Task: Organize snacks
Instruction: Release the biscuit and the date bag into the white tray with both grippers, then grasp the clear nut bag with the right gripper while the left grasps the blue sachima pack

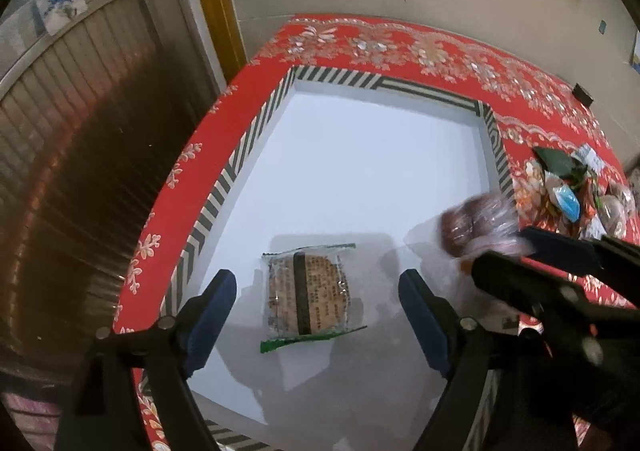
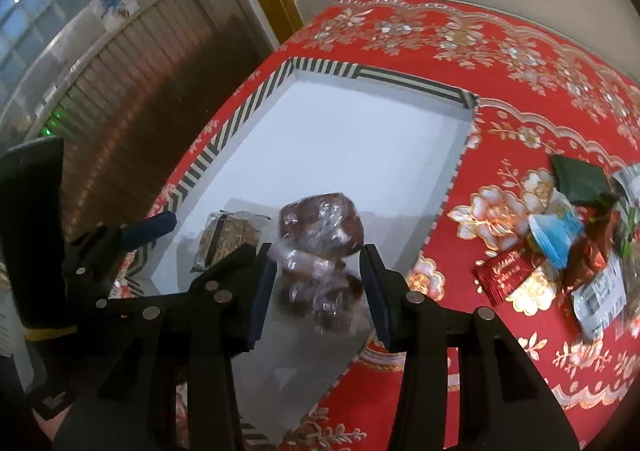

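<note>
A white tray with a striped rim point(image 1: 236, 167) point(image 2: 224, 139) lies on the red floral tablecloth. A clear packet of round crackers point(image 1: 310, 291) point(image 2: 228, 239) lies flat on the tray floor. My left gripper point(image 1: 316, 283) hovers over it, open, a blue pad on either side and not touching it. A brown snack in crinkled clear wrap point(image 2: 320, 235) point(image 1: 476, 223) sits over the tray's near right part. It is between the pads of my right gripper point(image 2: 318, 251) point(image 1: 510, 249), which stands open. The snack looks blurred in the left wrist view.
A pile of several loose snacks point(image 2: 560, 251) point(image 1: 576, 195) lies on the cloth right of the tray, among them a green packet point(image 2: 578, 181), a blue one point(image 2: 556, 239) and a red one point(image 2: 506, 275). The table's left edge drops off beside a door.
</note>
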`<action>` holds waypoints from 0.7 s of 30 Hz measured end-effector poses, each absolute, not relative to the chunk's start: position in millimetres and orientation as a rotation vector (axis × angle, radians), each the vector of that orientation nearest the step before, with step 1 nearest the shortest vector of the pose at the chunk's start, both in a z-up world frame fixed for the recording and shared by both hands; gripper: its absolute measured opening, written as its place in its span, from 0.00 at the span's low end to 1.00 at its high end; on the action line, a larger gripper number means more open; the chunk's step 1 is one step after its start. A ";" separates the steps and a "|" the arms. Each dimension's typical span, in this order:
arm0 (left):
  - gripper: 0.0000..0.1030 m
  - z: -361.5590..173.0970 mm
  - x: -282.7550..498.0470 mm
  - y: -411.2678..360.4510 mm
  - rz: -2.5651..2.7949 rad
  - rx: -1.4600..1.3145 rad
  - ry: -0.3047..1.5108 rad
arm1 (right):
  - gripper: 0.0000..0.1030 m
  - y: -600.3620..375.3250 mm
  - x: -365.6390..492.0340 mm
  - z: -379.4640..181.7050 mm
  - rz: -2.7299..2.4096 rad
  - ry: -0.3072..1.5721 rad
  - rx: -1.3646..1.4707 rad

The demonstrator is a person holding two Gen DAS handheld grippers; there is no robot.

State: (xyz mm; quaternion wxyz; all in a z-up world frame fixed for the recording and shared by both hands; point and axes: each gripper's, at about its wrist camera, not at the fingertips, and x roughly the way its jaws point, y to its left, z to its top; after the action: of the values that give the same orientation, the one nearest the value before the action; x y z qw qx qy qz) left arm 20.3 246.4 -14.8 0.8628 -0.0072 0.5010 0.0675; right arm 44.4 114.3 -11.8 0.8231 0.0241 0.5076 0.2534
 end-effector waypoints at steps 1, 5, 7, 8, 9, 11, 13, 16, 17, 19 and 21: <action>0.83 -13.1 20.0 244.1 0.150 -0.017 1.044 | 0.62 110.9 43.0 -10.1 0.540 1.068 0.061; 0.83 -6.3 18.1 231.6 0.172 -0.003 1.014 | 0.71 95.6 35.7 -3.0 0.536 1.027 0.084; 0.83 -4.8 16.7 223.2 0.163 0.002 1.010 | 0.71 86.4 35.7 -1.5 0.530 1.028 0.102; 0.83 -4.3 16.5 218.4 0.161 0.007 1.008 | 0.71 81.6 35.3 -1.2 0.518 1.026 0.104; 0.83 -3.4 16.3 214.1 0.159 0.009 1.005 | 0.71 74.2 34.8 -1.7 0.498 1.028 0.107; 0.83 -1.6 16.4 204.2 0.146 0.014 1.000 | 0.71 55.5 33.0 -4.1 0.466 1.035 0.129; 0.83 2.3 16.7 191.4 0.127 0.022 0.985 | 0.71 30.5 28.5 -4.0 0.412 1.019 0.149; 0.83 7.7 17.1 167.3 0.055 0.024 0.970 | 0.71 -15.4 24.8 -5.4 0.303 0.992 0.189; 0.83 8.1 17.3 157.7 0.024 0.028 0.969 | 0.71 -29.0 25.1 -6.4 0.270 0.987 0.207; 0.83 6.1 18.1 135.7 -0.043 0.049 0.982 | 0.71 -69.6 25.3 -10.2 0.171 0.975 0.280; 0.84 2.8 18.6 115.6 -0.099 0.077 0.998 | 0.71 -115.3 24.4 -16.2 0.071 0.960 0.403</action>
State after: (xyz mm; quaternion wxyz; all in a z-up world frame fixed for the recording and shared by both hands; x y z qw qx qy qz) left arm 18.6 115.6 2.8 0.8761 0.0369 0.4783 -0.0475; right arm 24.4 -115.3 -16.2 0.8670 0.1925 0.4583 0.0338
